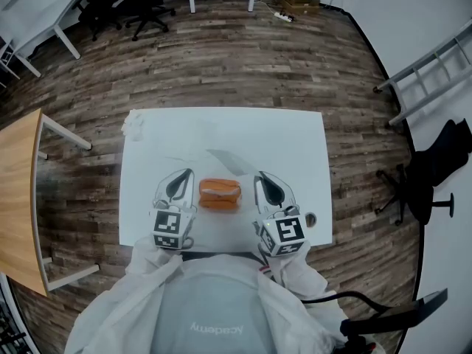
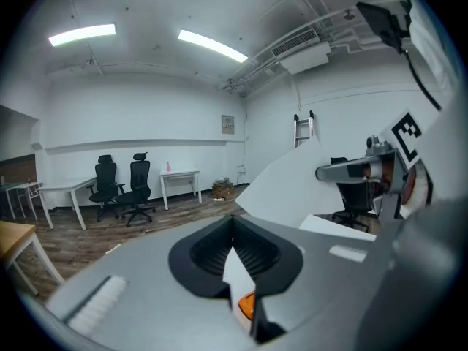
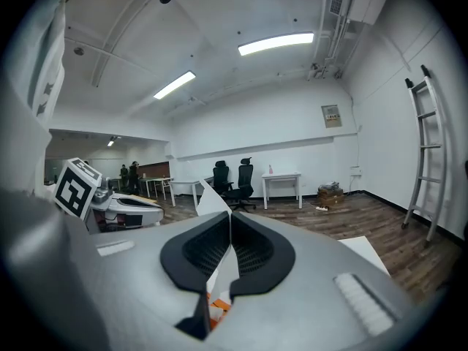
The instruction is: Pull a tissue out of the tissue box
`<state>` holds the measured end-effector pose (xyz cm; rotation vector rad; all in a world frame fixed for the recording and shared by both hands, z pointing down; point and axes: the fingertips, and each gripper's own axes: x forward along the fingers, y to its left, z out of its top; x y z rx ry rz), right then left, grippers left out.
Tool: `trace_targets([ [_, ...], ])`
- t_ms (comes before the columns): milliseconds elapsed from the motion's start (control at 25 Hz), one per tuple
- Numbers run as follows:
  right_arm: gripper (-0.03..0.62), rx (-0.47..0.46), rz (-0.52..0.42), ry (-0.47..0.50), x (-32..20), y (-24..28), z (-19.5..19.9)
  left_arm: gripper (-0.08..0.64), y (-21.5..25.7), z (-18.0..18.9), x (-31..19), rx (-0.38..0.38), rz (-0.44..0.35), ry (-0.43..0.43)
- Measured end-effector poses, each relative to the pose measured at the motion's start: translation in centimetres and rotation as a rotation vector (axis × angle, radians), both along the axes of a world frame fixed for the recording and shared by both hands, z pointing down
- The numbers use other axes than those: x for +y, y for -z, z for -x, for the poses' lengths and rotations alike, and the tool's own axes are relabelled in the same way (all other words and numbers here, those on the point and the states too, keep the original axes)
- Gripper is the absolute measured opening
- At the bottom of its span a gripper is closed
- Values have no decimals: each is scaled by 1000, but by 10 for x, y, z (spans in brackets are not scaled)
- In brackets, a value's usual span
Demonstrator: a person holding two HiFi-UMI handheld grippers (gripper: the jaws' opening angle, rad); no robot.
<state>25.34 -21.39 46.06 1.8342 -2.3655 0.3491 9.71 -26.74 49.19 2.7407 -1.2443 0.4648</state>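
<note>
- Left tool [image 1: 184, 174]: jaws pressed together.
- Right tool [image 1: 262, 175]: jaws pressed together.
- Orange tissue box [image 1: 220, 195]: on white desk [image 1: 295, 139], between both tools.

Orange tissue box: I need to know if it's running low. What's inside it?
A pale strip, probably tissue, shows along the top of the orange rectangular tissue box. Its walls hide whatever remains inside.
</note>
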Motion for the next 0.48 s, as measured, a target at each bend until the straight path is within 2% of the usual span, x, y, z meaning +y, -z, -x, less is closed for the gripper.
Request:
trace_targets([
  [480,3,-17,-27,1,6,2,-19,0,6,-11,10,-16,-20,41],
])
